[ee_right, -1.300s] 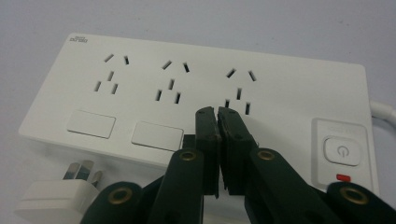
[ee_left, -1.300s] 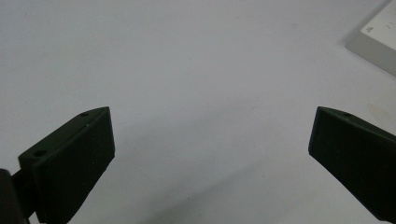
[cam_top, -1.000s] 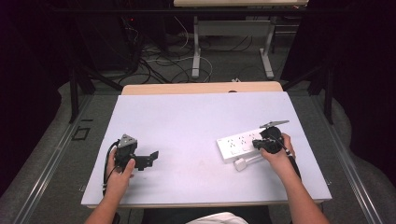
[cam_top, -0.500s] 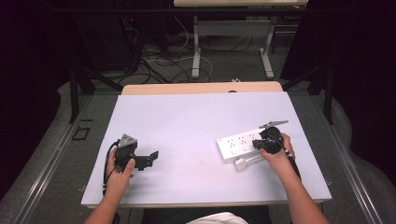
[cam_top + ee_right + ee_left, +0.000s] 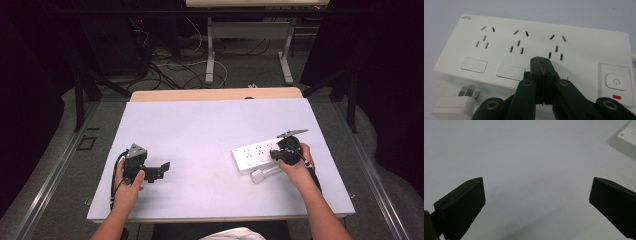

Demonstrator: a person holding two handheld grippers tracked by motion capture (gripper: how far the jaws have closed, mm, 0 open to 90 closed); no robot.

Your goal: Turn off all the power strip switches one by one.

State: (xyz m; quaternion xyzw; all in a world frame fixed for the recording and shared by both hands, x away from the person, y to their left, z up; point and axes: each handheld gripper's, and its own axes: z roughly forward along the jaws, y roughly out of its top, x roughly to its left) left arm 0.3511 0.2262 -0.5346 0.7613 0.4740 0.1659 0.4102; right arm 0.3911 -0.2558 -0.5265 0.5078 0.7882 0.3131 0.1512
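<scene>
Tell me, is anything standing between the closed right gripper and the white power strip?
Nothing visible does. The right gripper, jaws shut together, is directly over the near edge of the power strip, beside its third socket group. The white plug lies off to the side, in front of the strip, not between them.

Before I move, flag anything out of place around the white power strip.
Nothing looks damaged or spilled. The white plastic power strip lies at a slant on the pale table, and its own white plug lies loose beside it, unplugged.
</scene>
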